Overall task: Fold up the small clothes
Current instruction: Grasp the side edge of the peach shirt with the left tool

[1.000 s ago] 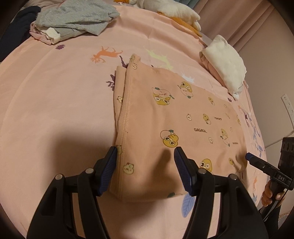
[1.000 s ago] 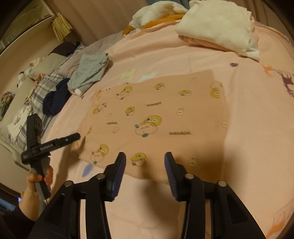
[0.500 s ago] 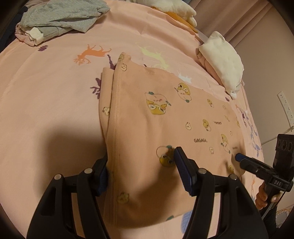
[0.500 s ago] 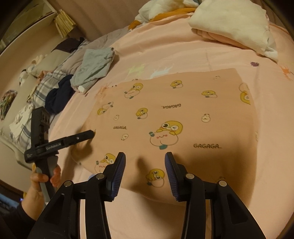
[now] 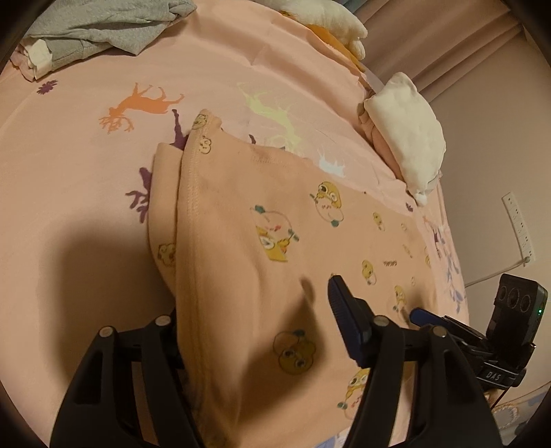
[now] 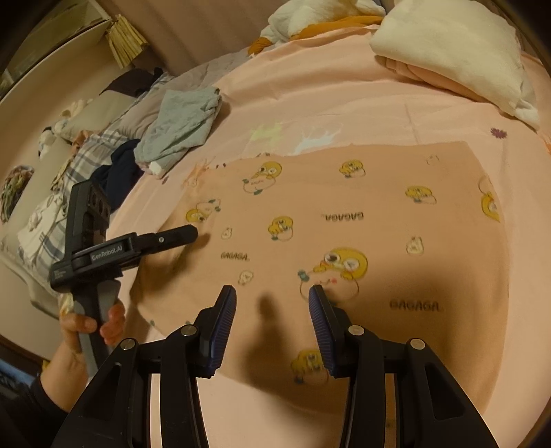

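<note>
A peach garment with yellow cartoon chicks (image 5: 275,248) lies flat on the pink bed; it fills the middle of the right wrist view (image 6: 344,224). My left gripper (image 5: 255,320) is open and straddles the garment's near left edge: the cloth rises between the jaws and hides the left finger. It also shows in the right wrist view (image 6: 186,234) at the garment's left edge. My right gripper (image 6: 272,310) is open and empty, low over the garment's near edge. It shows at the right in the left wrist view (image 5: 423,315).
A grey crumpled garment (image 5: 96,27) lies at the far left, also seen from the right wrist (image 6: 179,127). A stack of folded white and pink clothes (image 5: 403,138) sits at the far right (image 6: 458,58). Pillows and dark clothes (image 6: 113,172) lie beyond the bed's left side.
Both grippers have moved forward and lower over the garment. The left one has slid onto its left edge, and the cloth now bunches up between its jaws.
</note>
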`<action>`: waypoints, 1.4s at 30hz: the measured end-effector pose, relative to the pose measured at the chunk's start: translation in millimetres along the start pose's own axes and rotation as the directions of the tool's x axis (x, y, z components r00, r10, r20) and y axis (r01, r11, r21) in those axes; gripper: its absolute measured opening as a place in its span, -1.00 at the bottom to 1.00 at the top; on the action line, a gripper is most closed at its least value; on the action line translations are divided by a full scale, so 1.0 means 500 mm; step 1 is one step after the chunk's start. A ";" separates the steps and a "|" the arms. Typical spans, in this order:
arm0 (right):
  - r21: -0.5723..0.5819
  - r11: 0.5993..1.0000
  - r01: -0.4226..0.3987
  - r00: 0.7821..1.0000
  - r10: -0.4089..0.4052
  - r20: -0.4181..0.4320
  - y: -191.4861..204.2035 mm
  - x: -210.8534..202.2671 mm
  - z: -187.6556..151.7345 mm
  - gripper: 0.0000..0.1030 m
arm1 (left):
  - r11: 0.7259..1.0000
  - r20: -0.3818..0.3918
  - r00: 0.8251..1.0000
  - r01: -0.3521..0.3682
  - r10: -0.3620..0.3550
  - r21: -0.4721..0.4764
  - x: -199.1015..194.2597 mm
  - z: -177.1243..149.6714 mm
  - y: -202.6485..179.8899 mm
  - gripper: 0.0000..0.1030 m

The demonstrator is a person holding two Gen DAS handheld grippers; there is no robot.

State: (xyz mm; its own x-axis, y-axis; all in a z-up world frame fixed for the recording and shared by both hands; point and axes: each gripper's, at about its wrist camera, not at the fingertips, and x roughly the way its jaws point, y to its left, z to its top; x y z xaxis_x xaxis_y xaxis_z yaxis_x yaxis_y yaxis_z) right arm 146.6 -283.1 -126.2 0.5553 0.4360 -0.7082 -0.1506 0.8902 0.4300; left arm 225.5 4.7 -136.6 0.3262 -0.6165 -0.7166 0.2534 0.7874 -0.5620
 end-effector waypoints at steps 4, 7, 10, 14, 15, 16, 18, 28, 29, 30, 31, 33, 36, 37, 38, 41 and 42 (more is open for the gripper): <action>-0.023 1.000 0.022 1.000 -0.021 0.015 0.006 0.021 0.033 -0.16 | 0.999 -0.012 1.000 -0.009 0.008 -0.032 0.004 0.005 0.007 -0.47; -0.046 0.998 0.049 0.999 -0.048 0.016 0.014 0.045 0.059 -0.16 | 0.999 -0.011 0.999 -0.043 0.043 -0.028 0.002 0.004 0.006 -0.57; -0.065 0.994 0.084 0.996 -0.083 0.018 0.020 0.075 0.085 -0.36 | 0.997 0.001 0.997 -0.077 0.077 -0.002 -0.004 0.003 -0.009 -0.61; -0.054 0.991 0.125 0.992 -0.126 -0.008 0.019 0.121 0.110 -0.55 | 0.989 0.021 0.991 -0.135 0.134 0.063 -0.010 0.004 -0.038 -0.63; -0.053 0.990 0.133 0.991 -0.135 -0.019 0.018 0.130 0.111 -0.60 | 0.986 0.026 0.989 -0.146 0.145 0.079 -0.011 0.004 -0.044 -0.63; -0.054 0.988 0.144 0.988 -0.147 -0.041 0.015 0.144 0.111 -0.61 | 0.984 0.030 0.988 -0.155 0.153 0.094 -0.013 0.004 -0.049 -0.63; -0.089 0.986 0.143 0.987 -0.149 -0.064 0.013 0.153 0.111 -0.63 | 0.978 0.039 0.985 -0.172 0.168 0.115 -0.015 0.002 -0.057 -0.63; -0.159 0.982 0.101 0.993 -0.110 -0.049 0.049 0.084 0.077 -0.63 | 0.964 0.057 0.977 -0.213 0.207 0.157 -0.015 0.000 -0.079 -0.63; -0.166 0.982 0.091 0.993 -0.101 -0.052 0.054 0.080 0.071 -0.63 | 0.963 0.058 0.976 -0.216 0.210 0.160 -0.016 -0.001 -0.081 -0.63; -0.174 0.981 0.085 0.994 -0.096 -0.058 0.058 0.077 0.062 -0.63 | 0.962 0.059 0.976 -0.218 0.211 0.163 -0.015 0.000 -0.083 -0.63; -0.182 0.980 0.082 0.993 -0.095 -0.068 0.061 0.080 0.058 -0.63 | 0.961 0.060 0.975 -0.221 0.214 0.165 -0.016 0.000 -0.084 -0.63; -0.192 0.977 0.093 0.990 -0.112 -0.091 0.067 0.100 0.057 -0.63 | 0.960 0.061 0.975 -0.223 0.216 0.167 -0.017 -0.002 -0.087 -0.63; -0.183 0.977 0.109 0.984 -0.132 -0.118 0.061 0.119 0.049 -0.63 | 0.959 0.065 0.974 -0.224 0.216 0.171 -0.021 -0.003 -0.091 -0.63; -0.177 0.978 0.108 0.986 -0.128 -0.105 0.062 0.117 0.046 -0.63 | 0.958 0.066 0.974 -0.226 0.217 0.175 -0.022 -0.004 -0.093 -0.63; -0.175 0.979 0.103 0.987 -0.122 -0.105 0.063 0.113 0.045 -0.63 | 0.957 0.067 0.973 -0.228 0.220 0.177 -0.022 -0.005 -0.095 -0.63; -0.167 0.983 0.079 0.989 -0.099 -0.111 0.069 0.097 0.036 -0.63 | 0.956 0.069 0.972 -0.232 0.223 0.180 -0.023 -0.006 -0.098 -0.63; -0.170 0.983 0.073 0.990 -0.092 -0.110 0.073 0.090 0.030 -0.63 | 0.956 0.069 0.972 -0.232 0.223 0.181 -0.022 -0.006 -0.098 -0.63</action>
State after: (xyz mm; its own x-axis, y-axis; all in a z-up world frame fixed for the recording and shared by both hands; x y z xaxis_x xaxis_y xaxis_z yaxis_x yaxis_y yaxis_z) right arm 178.4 -232.9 -134.1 0.4734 0.3638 -0.8022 -0.2467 0.9290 0.2757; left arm 206.8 -27.2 -102.2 0.4368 -0.4234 -0.7937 0.3313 0.8960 -0.2957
